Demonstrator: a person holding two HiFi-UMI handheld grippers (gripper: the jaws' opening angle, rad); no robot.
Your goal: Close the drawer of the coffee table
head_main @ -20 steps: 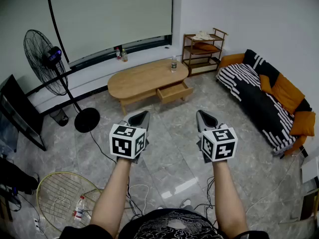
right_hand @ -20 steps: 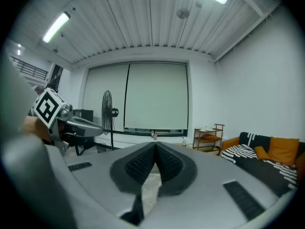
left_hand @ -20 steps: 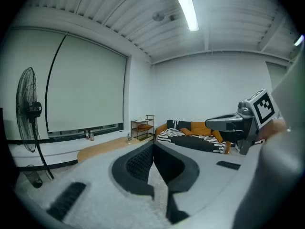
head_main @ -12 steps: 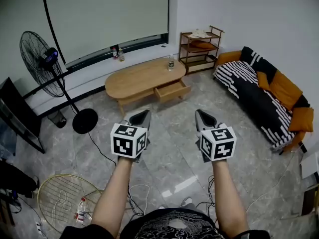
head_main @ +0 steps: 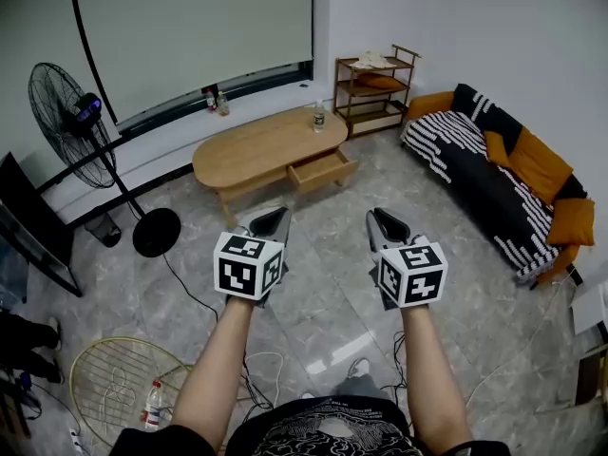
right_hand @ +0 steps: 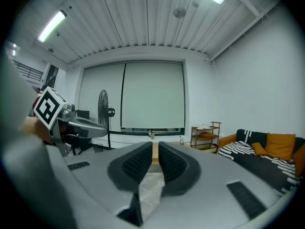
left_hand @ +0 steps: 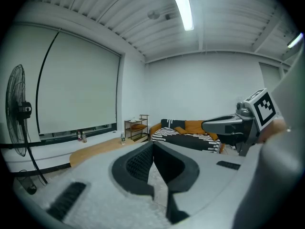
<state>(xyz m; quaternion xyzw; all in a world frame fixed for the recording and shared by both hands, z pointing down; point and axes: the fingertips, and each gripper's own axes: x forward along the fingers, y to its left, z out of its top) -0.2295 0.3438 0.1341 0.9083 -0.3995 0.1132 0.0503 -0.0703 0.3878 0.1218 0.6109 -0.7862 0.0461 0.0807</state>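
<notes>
The oval wooden coffee table (head_main: 249,149) stands across the room near the window wall, and its drawer (head_main: 323,170) is pulled out toward me. A bottle (head_main: 319,117) stands on its right end. My left gripper (head_main: 269,222) and right gripper (head_main: 385,221) are held side by side in mid-air over the floor, well short of the table and touching nothing. In the left gripper view the left gripper (left_hand: 153,144) has its jaws meeting at the tips. The right gripper (right_hand: 155,149) shows only a narrow slit, empty, with a strip of the table seen through it.
A standing fan (head_main: 71,117) with its round base is left of the table. A wooden shelf (head_main: 372,88) stands in the corner, and a striped sofa (head_main: 494,174) lines the right wall. A racket and a bottle (head_main: 150,405) lie with cables on the floor near my feet.
The room has slid a little to the left in the head view. Both grippers keep the same pose and the same spacing. The drawer stays pulled out.
</notes>
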